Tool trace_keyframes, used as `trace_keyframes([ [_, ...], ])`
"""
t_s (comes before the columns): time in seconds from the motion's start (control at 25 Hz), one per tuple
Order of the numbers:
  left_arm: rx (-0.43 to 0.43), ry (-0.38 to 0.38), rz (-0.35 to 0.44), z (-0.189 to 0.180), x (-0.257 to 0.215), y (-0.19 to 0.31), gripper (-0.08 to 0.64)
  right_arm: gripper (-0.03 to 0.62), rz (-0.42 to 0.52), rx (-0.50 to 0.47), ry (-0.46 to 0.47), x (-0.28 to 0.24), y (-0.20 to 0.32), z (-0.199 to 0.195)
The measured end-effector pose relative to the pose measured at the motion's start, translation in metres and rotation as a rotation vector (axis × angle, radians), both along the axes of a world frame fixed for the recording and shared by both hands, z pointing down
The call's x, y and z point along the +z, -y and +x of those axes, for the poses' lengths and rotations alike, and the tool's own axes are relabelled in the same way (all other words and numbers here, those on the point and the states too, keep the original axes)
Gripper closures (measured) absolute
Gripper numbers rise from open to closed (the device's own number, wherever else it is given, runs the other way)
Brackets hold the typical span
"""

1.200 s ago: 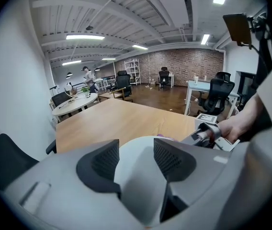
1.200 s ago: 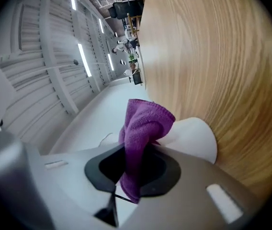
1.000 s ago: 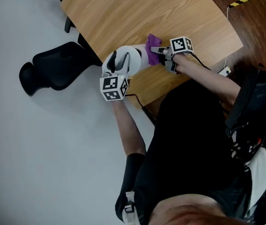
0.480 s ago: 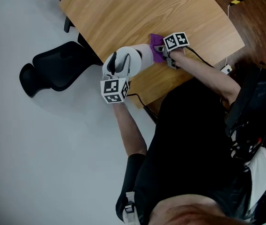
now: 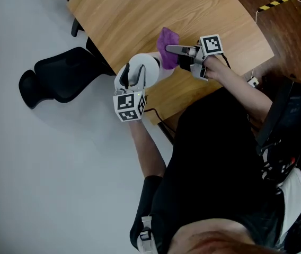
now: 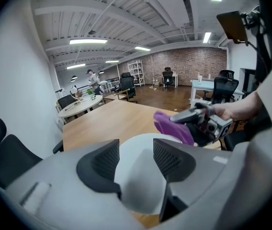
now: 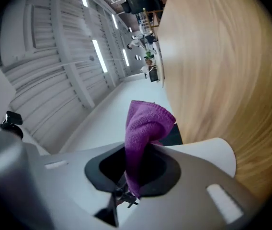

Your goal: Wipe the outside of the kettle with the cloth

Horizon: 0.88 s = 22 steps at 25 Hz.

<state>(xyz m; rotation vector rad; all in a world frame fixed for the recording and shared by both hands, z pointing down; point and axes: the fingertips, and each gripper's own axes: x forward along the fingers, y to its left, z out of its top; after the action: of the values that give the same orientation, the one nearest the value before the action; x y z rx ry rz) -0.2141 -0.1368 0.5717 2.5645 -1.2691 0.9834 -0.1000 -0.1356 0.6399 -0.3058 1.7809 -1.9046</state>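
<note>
Black office chair (image 5: 60,78) on the floor, well left of the kettle. Left gripper (image 6: 135,157) comes at the kettle (image 5: 149,65) from the near side. Its jaws are spread wide and clamped on the rounded body, having just closed a touch further. Kettle: white, smooth, domed, with a black handle. It stands by the near edge of the wooden surface (image 5: 140,15); interior not visible. Cloth (image 5: 168,40): purple, fleecy, bunched into a fold, just beyond the kettle's far-right side; contact with it unclear. Right gripper (image 5: 169,49), right of the kettle, pinches the cloth tight, with most of it sticking out past the jaw tips.
</note>
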Motion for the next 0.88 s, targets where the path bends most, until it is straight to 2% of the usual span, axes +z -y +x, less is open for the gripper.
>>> trace_keyframes([
  [0.04,-0.008,0.003,-0.008,-0.002,0.005,-0.001,0.350,0.537,0.028,-0.010,-0.027,-0.006,0.003,0.003],
  [0.12,-0.012,0.000,-0.017,-0.003,0.011,-0.002,0.348,0.538,0.027,-0.050,-0.059,-0.012,0.003,0.000],
  [0.32,0.021,-0.029,-0.001,0.002,0.006,-0.002,0.365,0.538,-0.024,-0.172,0.022,-0.013,-0.006,-0.039],
  [0.4,0.031,-0.051,0.020,0.004,0.005,-0.004,0.370,0.536,-0.043,-0.185,0.041,-0.003,-0.006,-0.048],
  [0.52,0.043,-0.067,0.028,0.006,0.006,-0.008,0.370,0.535,0.010,-0.186,0.006,0.028,0.005,-0.056],
  [0.6,0.052,-0.073,0.025,0.007,0.005,-0.010,0.370,0.535,0.028,-0.202,-0.066,0.057,0.009,-0.062],
  [0.8,0.060,-0.071,0.034,0.014,-0.001,-0.012,0.373,0.535,0.024,-0.285,-0.402,0.138,0.009,-0.066],
  [0.88,0.060,-0.068,0.039,0.020,-0.004,-0.013,0.373,0.535,0.046,-0.304,-0.517,0.155,0.008,-0.061],
])
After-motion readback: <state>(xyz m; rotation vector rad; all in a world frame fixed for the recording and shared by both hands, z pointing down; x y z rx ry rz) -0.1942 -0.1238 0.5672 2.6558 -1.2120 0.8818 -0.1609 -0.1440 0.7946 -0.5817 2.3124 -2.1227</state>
